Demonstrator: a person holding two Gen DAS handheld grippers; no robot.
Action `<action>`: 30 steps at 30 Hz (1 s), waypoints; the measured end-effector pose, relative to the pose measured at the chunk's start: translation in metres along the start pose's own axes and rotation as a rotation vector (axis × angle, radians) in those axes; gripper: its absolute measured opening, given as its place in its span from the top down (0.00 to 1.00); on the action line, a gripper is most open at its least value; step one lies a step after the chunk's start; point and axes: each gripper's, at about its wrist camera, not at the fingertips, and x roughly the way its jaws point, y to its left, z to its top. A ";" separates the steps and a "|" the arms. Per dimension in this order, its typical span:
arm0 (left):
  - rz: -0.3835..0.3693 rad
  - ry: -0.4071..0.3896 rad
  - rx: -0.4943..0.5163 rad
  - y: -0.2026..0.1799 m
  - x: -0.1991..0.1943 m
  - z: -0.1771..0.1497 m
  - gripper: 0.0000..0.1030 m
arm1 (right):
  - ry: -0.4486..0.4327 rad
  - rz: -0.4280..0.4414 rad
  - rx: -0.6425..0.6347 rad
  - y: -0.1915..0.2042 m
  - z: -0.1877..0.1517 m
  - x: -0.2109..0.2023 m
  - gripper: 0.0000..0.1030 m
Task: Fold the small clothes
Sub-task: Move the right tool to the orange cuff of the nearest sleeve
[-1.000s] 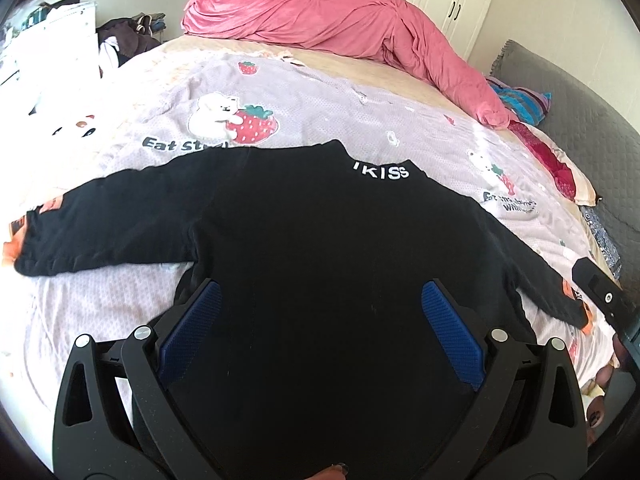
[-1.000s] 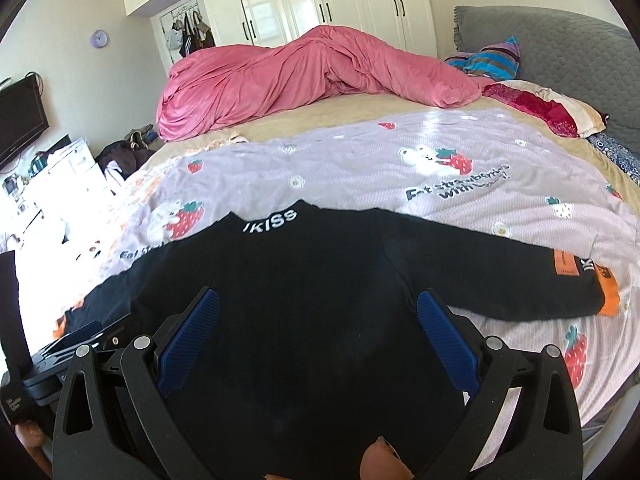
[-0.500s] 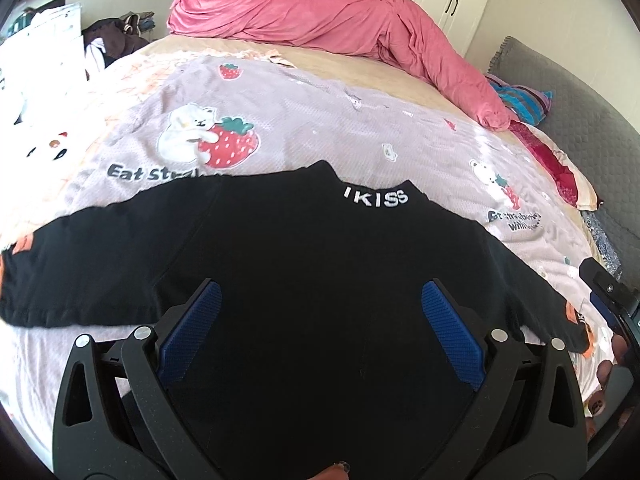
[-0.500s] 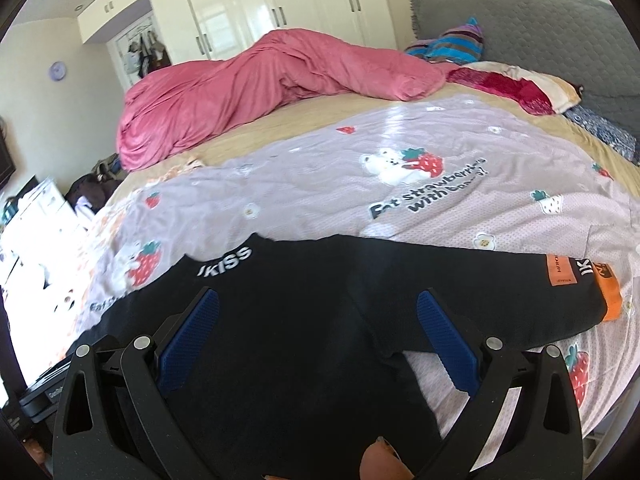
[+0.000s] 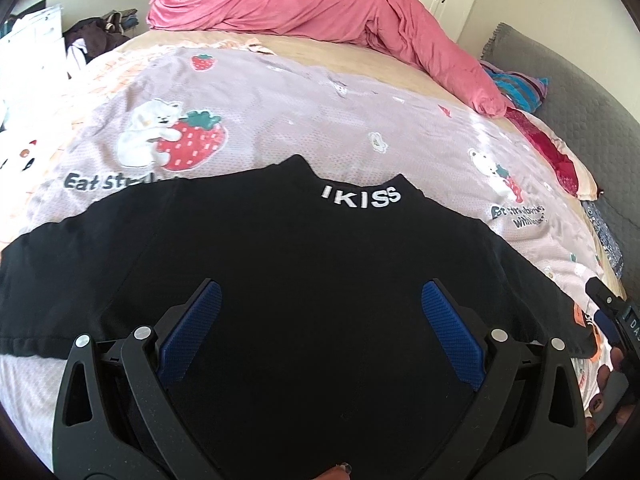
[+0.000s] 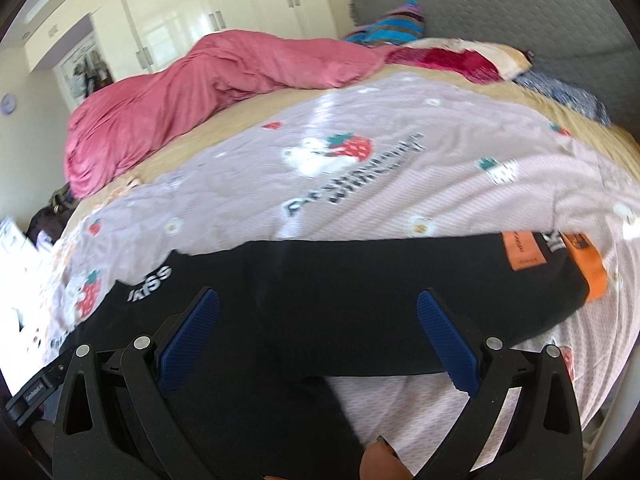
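Observation:
A small black long-sleeved top (image 5: 312, 264) with white "IKISS" on the collar lies flat on the bed, sleeves spread to both sides. It also shows in the right wrist view (image 6: 320, 292), where its right sleeve ends in an orange cuff (image 6: 588, 268). My left gripper (image 5: 318, 296) is open and empty, hovering over the top's body. My right gripper (image 6: 316, 304) is open and empty above the right armpit area. The right gripper also shows at the right edge of the left wrist view (image 5: 612, 316).
The top lies on a lilac strawberry-print sheet (image 5: 280, 112). A pink duvet (image 5: 320, 4) is heaped at the far side of the bed. Pillows (image 6: 460, 56) and a grey headboard (image 6: 500, 4) are to the right. Clutter stands beyond the bed's left edge (image 5: 36, 48).
The left gripper has moved closer over the top. The right gripper has swung right toward the right sleeve, with motion blur. Both stay open.

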 end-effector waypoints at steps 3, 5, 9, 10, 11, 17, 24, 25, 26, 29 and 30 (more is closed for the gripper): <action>-0.030 0.007 0.028 -0.006 0.007 -0.001 0.08 | -0.013 -0.064 0.038 -0.022 -0.003 0.005 0.04; -0.040 0.013 0.049 -0.010 0.012 -0.002 0.08 | -0.019 -0.124 0.055 -0.036 -0.005 0.009 0.04; -0.046 0.010 0.076 -0.015 0.016 -0.004 0.08 | 0.004 -0.163 0.176 -0.071 -0.007 0.017 0.04; -0.048 0.014 0.079 -0.016 0.017 -0.005 0.08 | 0.002 -0.166 0.208 -0.080 -0.008 0.016 0.04; -0.055 0.023 0.085 -0.018 0.020 -0.007 0.08 | -0.001 -0.173 0.226 -0.084 -0.009 0.016 0.04; -0.074 0.042 0.115 -0.031 0.032 -0.013 0.08 | -0.013 -0.247 0.350 -0.127 -0.019 0.006 0.04; -0.123 0.066 0.187 -0.050 0.045 -0.025 0.08 | -0.020 -0.282 0.473 -0.171 -0.022 0.004 0.04; -0.128 0.065 0.203 -0.054 0.045 -0.027 0.08 | -0.020 -0.273 0.484 -0.177 -0.021 0.006 0.04; -0.132 0.064 0.218 -0.056 0.045 -0.029 0.08 | -0.019 -0.261 0.499 -0.181 -0.020 0.007 0.04; -0.137 0.069 0.237 -0.060 0.047 -0.031 0.08 | -0.007 -0.243 0.554 -0.200 -0.018 0.013 0.04; -0.137 0.074 0.236 -0.060 0.048 -0.032 0.08 | -0.005 -0.229 0.574 -0.207 -0.018 0.017 0.04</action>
